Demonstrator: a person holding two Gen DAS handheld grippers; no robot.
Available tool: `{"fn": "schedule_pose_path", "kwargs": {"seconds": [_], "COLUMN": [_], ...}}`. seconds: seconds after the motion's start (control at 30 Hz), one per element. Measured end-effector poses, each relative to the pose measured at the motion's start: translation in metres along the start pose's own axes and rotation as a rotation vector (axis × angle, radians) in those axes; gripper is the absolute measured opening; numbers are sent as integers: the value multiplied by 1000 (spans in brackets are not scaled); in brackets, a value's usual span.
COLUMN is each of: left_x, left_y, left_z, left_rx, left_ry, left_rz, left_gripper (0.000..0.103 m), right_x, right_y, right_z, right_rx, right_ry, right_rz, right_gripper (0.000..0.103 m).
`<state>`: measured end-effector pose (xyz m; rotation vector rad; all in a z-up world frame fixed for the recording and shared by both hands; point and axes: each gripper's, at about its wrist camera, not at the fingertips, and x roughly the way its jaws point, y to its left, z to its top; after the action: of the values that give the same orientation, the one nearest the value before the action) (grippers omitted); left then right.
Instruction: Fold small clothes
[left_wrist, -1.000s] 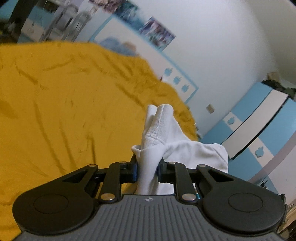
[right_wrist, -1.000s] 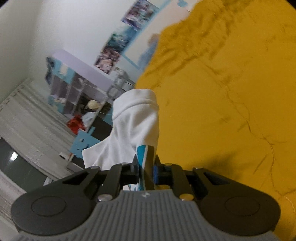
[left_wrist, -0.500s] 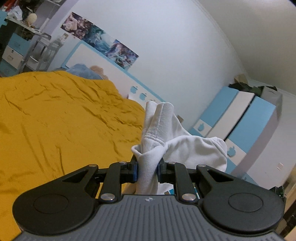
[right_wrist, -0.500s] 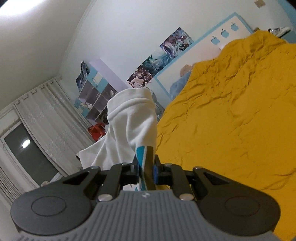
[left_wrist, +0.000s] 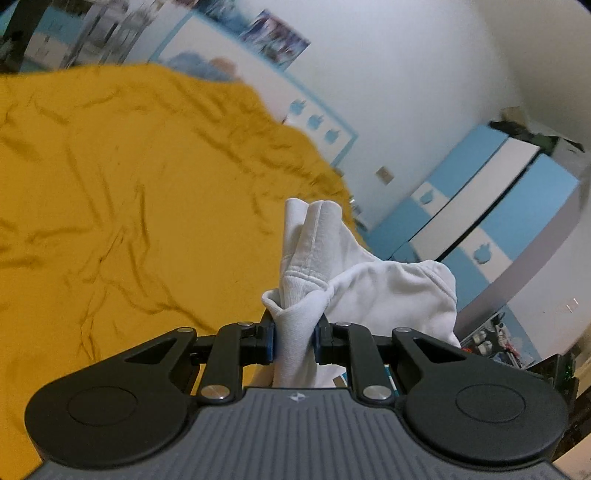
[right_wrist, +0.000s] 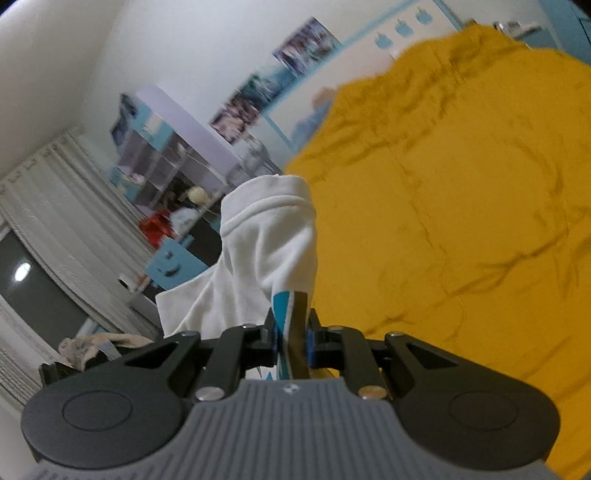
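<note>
My left gripper (left_wrist: 294, 341) is clamped on a bunched edge of the small white cotton garment (left_wrist: 354, 280), and my right gripper (right_wrist: 291, 341) pinches another edge of it where a blue printed patch (right_wrist: 281, 306) shows. I judge I'm holding two corners aloft so the cloth hangs free for laying flat. Ahead of and below both grippers spreads the wrinkled mustard-yellow bed cover (left_wrist: 122, 206), with plenty of open room; its far edge meets the blue-and-white wardrobe (left_wrist: 480, 206) beyond the left gripper.
</note>
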<state>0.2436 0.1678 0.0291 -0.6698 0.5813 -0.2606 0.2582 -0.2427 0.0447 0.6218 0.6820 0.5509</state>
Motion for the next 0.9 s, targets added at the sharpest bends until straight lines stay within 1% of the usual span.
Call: {"fn": "schedule_pose_path", "kwargs": {"seconds": [0.23,0.27,0.37,0.57,0.63,0.7,0.77,0.83,0.9], "left_x": [63,67,91,119,124,126,126,126,123], "left_y": [42,47,66,104,115,122,127,132,132], "left_z": [15,7,4,-17,-23,-26,-27,-28,-26], "left_rx": [-27,-29,-48,-103,-120,-148,-167,-191,-193], "left_ry": [123,145,205,297,314,319,320,322,325], "left_rz": [66,72,97,154,163,155,149,137,136], "left_gripper": [20,20,20,21,22,24,31,32,33], "right_x": [64,73,99,141,151,158,164,166,165], "right_y": [-39,-45,-66,-109,-120,-132,-145,-153,-156], "right_z": [9,11,12,4,1,-5,-8,-12,-14], "right_rx": [46,50,79,134,154,176,209,237,252], "right_ry": [84,98,139,212,229,245,256,261,260], "right_rz": [-66,-79,-113,-171,-189,-212,-223,-223,-220], "right_gripper": [9,9,9,9,9,9,8,7,8]}}
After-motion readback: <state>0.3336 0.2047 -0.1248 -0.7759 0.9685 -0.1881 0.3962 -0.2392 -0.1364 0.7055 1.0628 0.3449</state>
